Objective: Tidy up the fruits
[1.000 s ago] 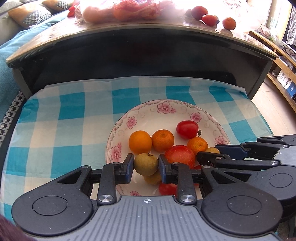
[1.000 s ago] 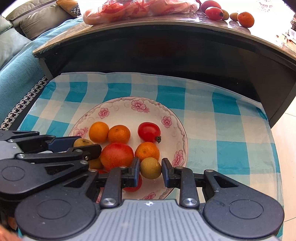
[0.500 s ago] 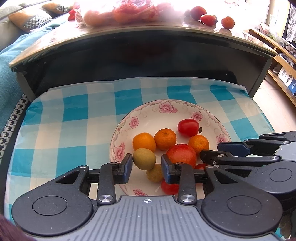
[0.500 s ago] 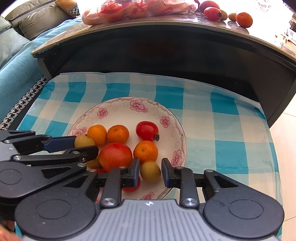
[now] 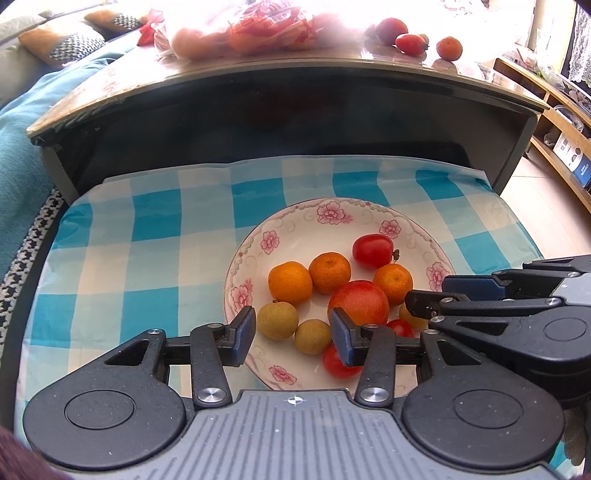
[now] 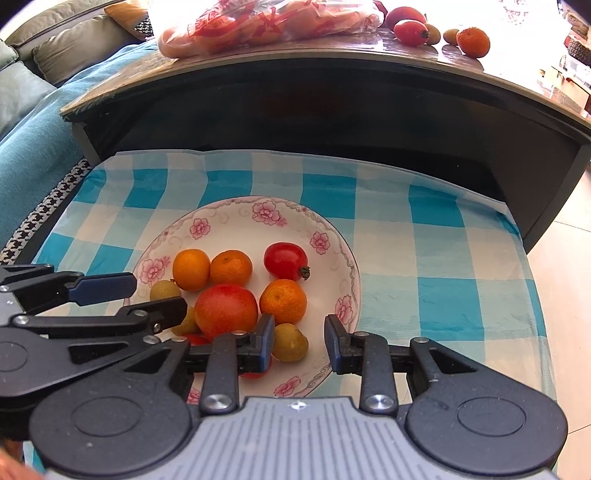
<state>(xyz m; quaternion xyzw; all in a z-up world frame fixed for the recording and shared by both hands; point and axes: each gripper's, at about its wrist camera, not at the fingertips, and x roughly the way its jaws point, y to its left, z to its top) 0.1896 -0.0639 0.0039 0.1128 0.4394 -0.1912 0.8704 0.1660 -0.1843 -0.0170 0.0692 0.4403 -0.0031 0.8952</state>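
Note:
A floral plate (image 5: 295, 225) (image 6: 229, 221) on a blue checked cloth holds three oranges, a red apple (image 5: 360, 301) (image 6: 226, 309), tomatoes and small yellow-green fruits. My left gripper (image 5: 291, 338) is open above the plate's near rim; one yellow-green fruit (image 5: 277, 319) lies by its left finger, another (image 5: 312, 336) between the fingers. My right gripper (image 6: 299, 345) is open over the plate's near right edge, with a yellow-green fruit (image 6: 290, 342) lying loose beside its left finger. Each gripper shows at the side of the other's view.
The checked cloth (image 5: 147, 236) covers a low surface before a dark coffee table (image 5: 295, 99). On the tabletop sit a plastic bag of fruit (image 5: 243, 33), a tomato (image 5: 410, 43) and an orange (image 5: 449, 48). A teal sofa lies left; shelves stand right.
Both grippers have opened and let go of the yellow-green fruits they held; the fruits now lie on the plate. Both grippers have drawn back slightly.

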